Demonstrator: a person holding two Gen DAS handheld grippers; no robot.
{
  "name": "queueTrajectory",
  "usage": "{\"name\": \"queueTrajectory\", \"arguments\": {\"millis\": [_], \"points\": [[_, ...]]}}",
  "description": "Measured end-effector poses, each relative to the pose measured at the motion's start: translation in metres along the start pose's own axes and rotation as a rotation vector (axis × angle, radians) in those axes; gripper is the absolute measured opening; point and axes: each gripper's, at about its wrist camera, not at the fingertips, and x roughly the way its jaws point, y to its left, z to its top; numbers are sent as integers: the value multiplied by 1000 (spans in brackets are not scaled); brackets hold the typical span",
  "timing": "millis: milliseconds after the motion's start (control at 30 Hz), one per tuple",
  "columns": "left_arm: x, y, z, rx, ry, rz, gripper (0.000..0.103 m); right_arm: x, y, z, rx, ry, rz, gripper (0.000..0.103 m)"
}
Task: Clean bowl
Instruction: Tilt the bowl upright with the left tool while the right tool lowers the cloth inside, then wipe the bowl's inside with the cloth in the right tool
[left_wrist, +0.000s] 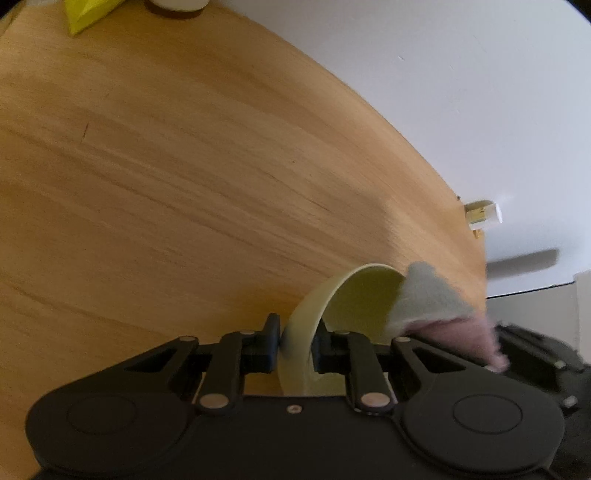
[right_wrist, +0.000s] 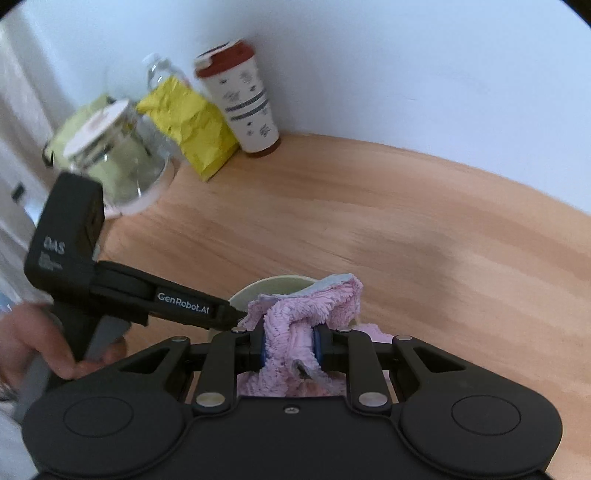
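The pale yellow-green bowl (left_wrist: 354, 295) is held tilted above the wooden counter (left_wrist: 166, 166), its rim clamped between the fingers of the left hand-held gripper (left_wrist: 295, 347). A pink and grey-blue cloth (right_wrist: 306, 314) is gripped firmly by the right hand-held gripper (right_wrist: 290, 347) and is pressed into the bowl's opening, its edge draped over the rim. At the back of the counter, against the white wall (right_wrist: 369, 55), a patterned cup with a red lid (right_wrist: 240, 99), a crumpled yellow bag (right_wrist: 192, 125), a water bottle (right_wrist: 160, 72) and a glass jar (right_wrist: 110, 147) are grouped close together.
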Motion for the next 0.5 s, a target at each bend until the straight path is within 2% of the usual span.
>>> {"name": "queueTrajectory", "arguments": {"millis": [133,300,333,367,467,500], "points": [[-4,4,2,13,5,-15,17,15,14,-3,-85,32,-46,24],[-9,3,7,57,11,-20,18,38,19,-2,-106,86,-88,24],[-10,2,8,69,14,-19,23,42,19,-1,-101,98,-92,24],[-13,1,9,92,9,-10,35,45,19,-1,-99,107,-96,25],[-18,-3,11,138,-3,3,57,47,21,-1,-103,117,-108,28],[-21,-5,12,155,-6,4,61,47,22,-2,-104,118,-111,33]]}}
